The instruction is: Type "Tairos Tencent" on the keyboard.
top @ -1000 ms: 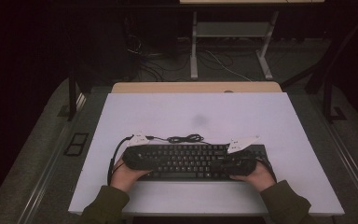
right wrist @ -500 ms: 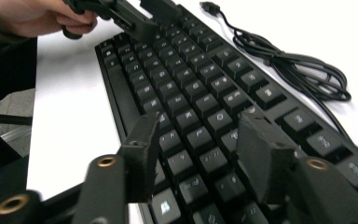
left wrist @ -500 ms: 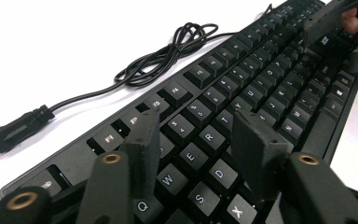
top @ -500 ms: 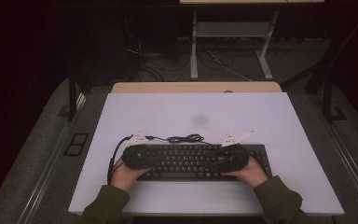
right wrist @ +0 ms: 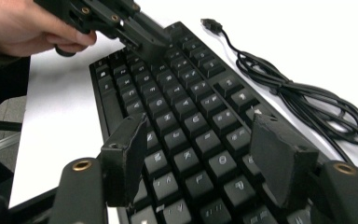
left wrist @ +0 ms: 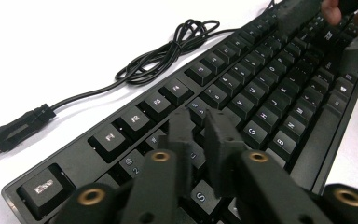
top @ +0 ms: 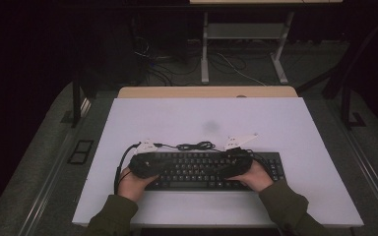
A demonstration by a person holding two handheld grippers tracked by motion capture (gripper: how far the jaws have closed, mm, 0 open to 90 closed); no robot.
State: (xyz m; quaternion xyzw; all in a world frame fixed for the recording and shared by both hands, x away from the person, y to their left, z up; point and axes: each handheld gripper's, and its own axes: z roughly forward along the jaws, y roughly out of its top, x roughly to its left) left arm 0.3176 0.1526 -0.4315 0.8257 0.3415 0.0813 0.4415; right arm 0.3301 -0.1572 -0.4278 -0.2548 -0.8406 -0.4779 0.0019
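Keyboard [top: 211,169] at 6 o'clock: your left gripper [left wrist: 204,123] has just clenched empty over the keys, right gripper [right wrist: 200,161] spread wide, typing barely begun

Black full-size keyboard [top: 206,169] lying flat on the white desk [top: 275,123], long side parallel to the near edge and sitting close to it, roughly centered. Its black cable [top: 194,145] is bunched in a loose coil just behind it, USB plug [left wrist: 16,128] lying free.
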